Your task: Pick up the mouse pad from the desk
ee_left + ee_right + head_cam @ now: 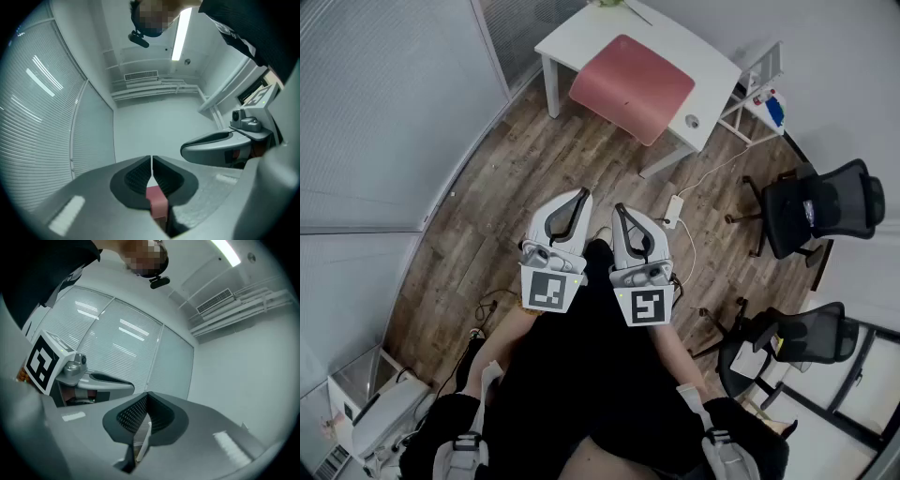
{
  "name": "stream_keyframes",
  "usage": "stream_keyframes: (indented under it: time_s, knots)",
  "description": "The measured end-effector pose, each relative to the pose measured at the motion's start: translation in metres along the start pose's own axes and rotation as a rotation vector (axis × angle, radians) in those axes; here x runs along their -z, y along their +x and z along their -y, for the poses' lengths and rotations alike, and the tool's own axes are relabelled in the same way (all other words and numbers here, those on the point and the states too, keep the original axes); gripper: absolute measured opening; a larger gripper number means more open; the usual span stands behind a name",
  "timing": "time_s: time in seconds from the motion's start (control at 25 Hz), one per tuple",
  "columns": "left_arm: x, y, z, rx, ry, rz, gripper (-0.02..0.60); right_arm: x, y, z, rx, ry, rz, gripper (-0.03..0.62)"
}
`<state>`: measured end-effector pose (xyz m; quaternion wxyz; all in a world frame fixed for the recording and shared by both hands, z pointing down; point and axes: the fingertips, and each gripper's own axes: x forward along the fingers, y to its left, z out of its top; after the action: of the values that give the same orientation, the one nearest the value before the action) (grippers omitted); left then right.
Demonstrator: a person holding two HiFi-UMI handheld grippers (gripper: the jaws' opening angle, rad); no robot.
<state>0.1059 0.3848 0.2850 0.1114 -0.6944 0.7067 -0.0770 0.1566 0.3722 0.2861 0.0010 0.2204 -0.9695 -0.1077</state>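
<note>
The pink mouse pad (632,86) lies on a white desk (581,33) at the far side of the room, hanging a little over the near edge. My left gripper (581,194) and right gripper (620,208) are held side by side close to the body, well short of the desk. Both are shut with nothing in them. In the left gripper view the jaws (152,159) meet, and a pink patch (157,201) shows low behind them. The jaws also meet in the right gripper view (147,397).
A small mouse (693,122) sits on the desk's right corner. A white rack (759,89) stands right of the desk. Two black office chairs (825,206) (787,342) stand at the right. A power strip (674,211) and cable lie on the wood floor. Glass walls with blinds run along the left.
</note>
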Motion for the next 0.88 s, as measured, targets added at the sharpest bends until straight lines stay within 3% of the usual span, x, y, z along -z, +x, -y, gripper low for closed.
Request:
stream_keyframes:
  time_s: [0.44,0.88]
  knots:
    - [-0.001,-0.031,-0.007,-0.002,-0.004,0.008,0.008,-0.015,-0.008,-0.022,0.013,-0.003,0.021,0.021]
    - [0.012,-0.003,-0.018,-0.028,0.016,-0.033,0.003,0.001,0.019,0.002,-0.014,0.024,0.024,0.021]
